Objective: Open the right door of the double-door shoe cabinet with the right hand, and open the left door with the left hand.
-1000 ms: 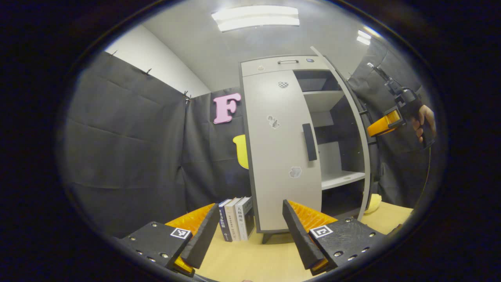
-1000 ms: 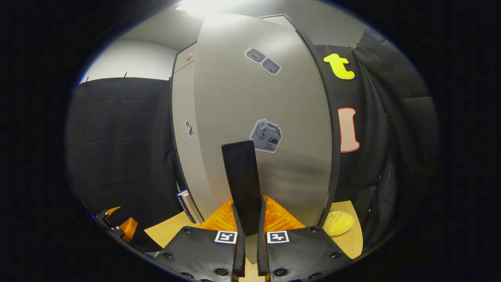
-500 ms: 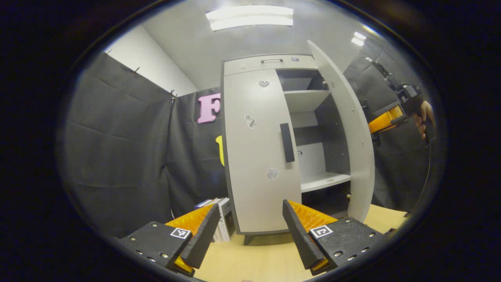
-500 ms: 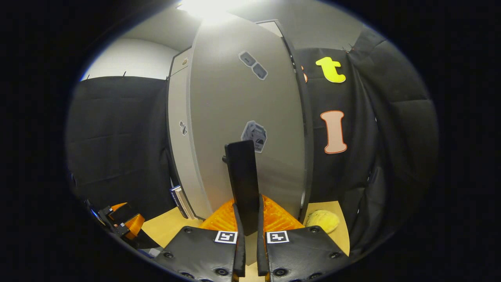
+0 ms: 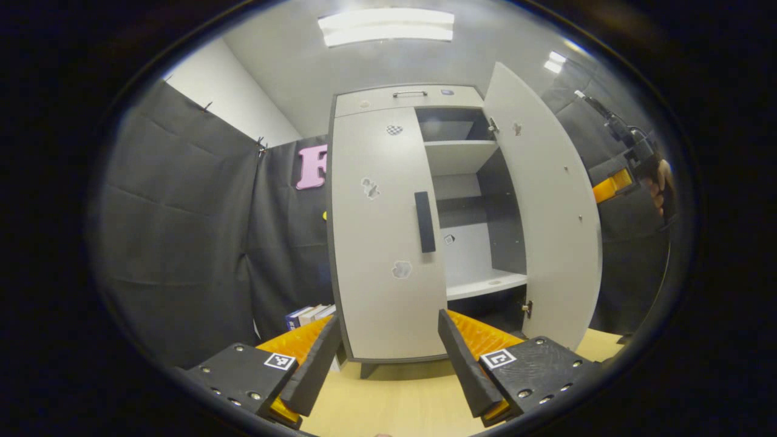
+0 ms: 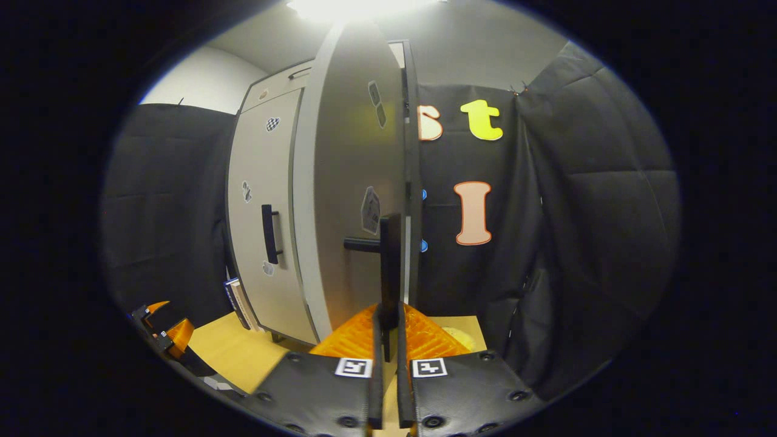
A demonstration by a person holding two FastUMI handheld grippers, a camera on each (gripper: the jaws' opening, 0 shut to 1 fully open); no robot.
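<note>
At the shoe cabinet (image 5: 394,100): right door (image 5: 546,200) swung wide open, left door (image 5: 388,243) shut.
Right gripper (image 6: 386,340) is seen clamped on the right door's handle (image 6: 388,261), both fingers pressed to the bar's lower end; its body and a hand (image 5: 658,182) are seen far right in the left gripper view. Left gripper (image 5: 388,358) is held w/ fingers spread wide, nothing between them, near the left door's base, apart from its handle (image 5: 425,221). Shelves (image 5: 461,152) are exposed inside. Books (image 5: 309,314) are stood left of the cabinet on the wooden tabletop (image 5: 388,406).
</note>
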